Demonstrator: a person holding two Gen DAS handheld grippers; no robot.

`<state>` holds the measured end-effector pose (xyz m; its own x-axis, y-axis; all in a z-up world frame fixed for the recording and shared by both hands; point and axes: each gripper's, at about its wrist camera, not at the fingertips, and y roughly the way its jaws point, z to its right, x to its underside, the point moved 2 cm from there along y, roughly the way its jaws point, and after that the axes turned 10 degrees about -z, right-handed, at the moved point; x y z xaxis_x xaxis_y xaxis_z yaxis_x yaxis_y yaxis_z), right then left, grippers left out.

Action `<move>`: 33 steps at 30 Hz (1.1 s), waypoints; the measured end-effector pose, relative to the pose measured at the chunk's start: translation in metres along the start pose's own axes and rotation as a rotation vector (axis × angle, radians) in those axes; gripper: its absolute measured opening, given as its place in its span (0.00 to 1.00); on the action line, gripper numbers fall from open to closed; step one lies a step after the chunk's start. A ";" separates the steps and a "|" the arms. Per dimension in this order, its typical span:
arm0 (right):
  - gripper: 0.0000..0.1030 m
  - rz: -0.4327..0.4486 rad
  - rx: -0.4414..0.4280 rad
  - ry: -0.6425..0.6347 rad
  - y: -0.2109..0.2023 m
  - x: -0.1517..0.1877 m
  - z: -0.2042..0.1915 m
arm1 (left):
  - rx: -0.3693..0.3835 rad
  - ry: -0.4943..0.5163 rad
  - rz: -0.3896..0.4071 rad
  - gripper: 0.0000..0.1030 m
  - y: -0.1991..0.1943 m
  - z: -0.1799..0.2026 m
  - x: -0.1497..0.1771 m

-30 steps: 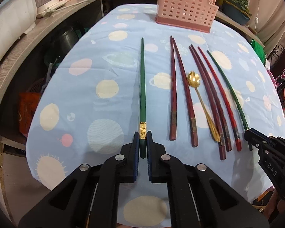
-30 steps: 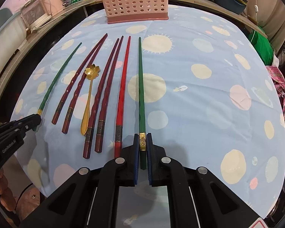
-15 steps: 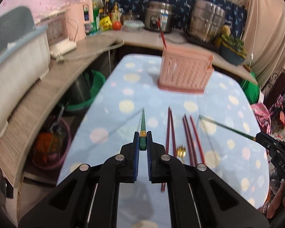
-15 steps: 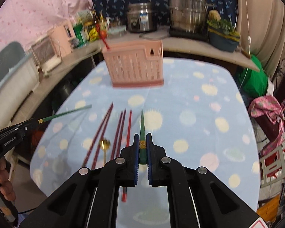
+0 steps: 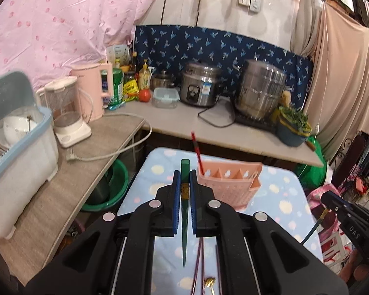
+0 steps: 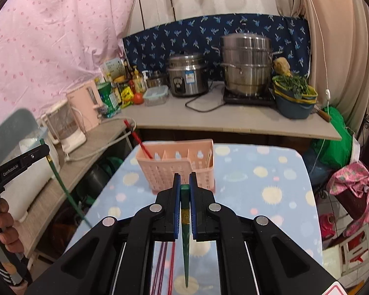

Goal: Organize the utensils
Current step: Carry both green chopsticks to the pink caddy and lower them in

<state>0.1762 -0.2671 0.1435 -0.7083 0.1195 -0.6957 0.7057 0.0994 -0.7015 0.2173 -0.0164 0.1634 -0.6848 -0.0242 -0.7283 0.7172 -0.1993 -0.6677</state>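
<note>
Lifted off the worktop (image 5: 292, 196), tips down: green chopsticks (image 5: 185, 211) (image 6: 185, 233) clenched in left gripper (image 5: 185, 184) and right gripper (image 6: 185, 191), pink basket (image 5: 230, 184) at 12 o'clock.

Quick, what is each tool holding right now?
Left tool: closed on a green chopstick.
Right tool: closed on another green chopstick.
</note>
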 end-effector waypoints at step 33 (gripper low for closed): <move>0.06 0.155 -0.041 0.007 0.064 -0.176 -0.007 | 0.032 -0.009 0.088 0.07 0.090 0.045 -0.132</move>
<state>0.3459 -0.2746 0.2223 -0.5910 0.1438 -0.7937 0.8066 0.1195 -0.5789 0.3666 -0.0748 0.2067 -0.6208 -0.0520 -0.7822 0.7701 -0.2273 -0.5961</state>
